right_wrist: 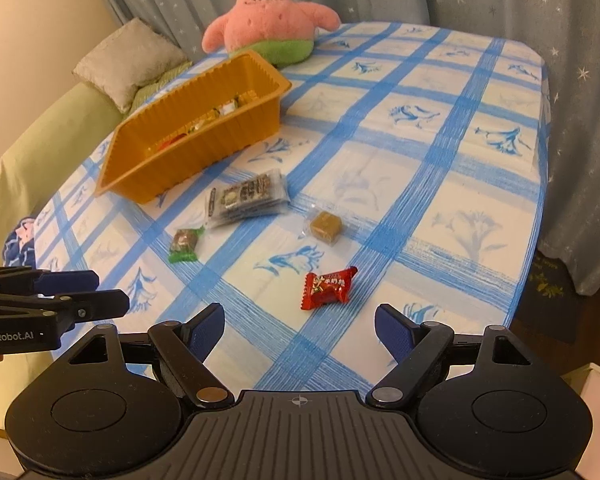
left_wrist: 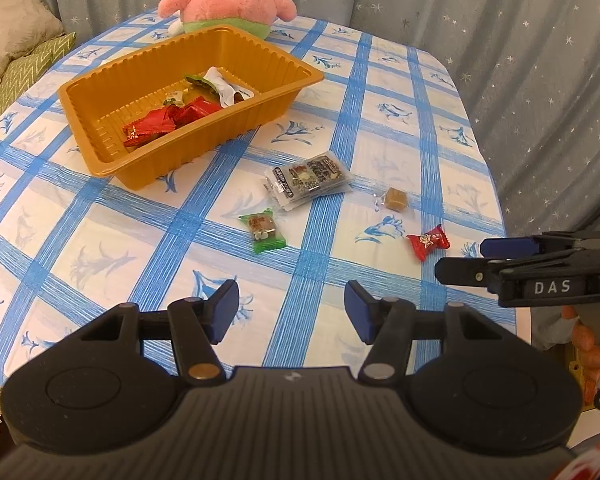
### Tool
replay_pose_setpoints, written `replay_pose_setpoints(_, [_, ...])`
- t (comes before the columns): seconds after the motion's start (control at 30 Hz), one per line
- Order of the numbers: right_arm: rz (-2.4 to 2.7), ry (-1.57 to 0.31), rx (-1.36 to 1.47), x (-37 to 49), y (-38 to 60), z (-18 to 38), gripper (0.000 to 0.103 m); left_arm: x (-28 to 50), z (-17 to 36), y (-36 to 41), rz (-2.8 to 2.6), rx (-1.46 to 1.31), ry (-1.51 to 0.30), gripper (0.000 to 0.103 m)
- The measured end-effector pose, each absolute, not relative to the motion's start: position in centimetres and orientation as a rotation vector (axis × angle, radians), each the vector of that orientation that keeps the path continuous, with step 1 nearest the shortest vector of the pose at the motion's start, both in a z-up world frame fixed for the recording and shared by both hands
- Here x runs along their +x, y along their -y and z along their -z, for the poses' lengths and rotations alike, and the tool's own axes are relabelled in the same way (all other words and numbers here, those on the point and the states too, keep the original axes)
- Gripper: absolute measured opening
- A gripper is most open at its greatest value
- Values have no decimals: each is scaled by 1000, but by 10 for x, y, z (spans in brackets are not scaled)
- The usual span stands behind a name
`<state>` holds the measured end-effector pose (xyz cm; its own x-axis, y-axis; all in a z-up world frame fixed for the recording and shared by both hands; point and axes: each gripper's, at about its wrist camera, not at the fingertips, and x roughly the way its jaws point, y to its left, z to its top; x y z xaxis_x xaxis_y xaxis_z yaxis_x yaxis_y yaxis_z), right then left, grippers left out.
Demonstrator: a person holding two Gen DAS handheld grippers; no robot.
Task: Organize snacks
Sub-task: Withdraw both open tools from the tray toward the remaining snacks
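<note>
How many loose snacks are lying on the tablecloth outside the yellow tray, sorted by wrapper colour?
Red wrapper: 1, the red candy
Green wrapper: 1, the green candy
Clear wrapper, brown cube: 1, the brown candy
Clear packet with dark contents: 1, the clear packet
Total: 4 loose snacks. The ones already in the yellow tray are not counted.

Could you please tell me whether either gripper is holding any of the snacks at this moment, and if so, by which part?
Nothing is held. The left gripper and the right gripper are both open and empty above the tablecloth; the red candy lies untouched.
</note>
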<state>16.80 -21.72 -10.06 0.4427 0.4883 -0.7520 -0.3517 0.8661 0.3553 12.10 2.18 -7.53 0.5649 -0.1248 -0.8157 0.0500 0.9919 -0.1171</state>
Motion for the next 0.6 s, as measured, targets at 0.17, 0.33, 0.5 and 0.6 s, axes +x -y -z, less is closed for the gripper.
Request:
replay_pose_setpoints(0.17, [-505,-992,144,173,216,108,82,125,80,-22,100,-75,-975,55])
replay_pose_setpoints(0.33, [-501,-997,143,178,214,113,69,130,84,-22,93,-64,-983,55])
replay_pose_setpoints(0.5, [-494,-1008,149,183,212,117,61,135,88,-22,95,-61,-991,55])
replay_pose_setpoints(0.6, [-488,-1013,150,186,210,120,59,137,90,-22,96,-59,-996,55])
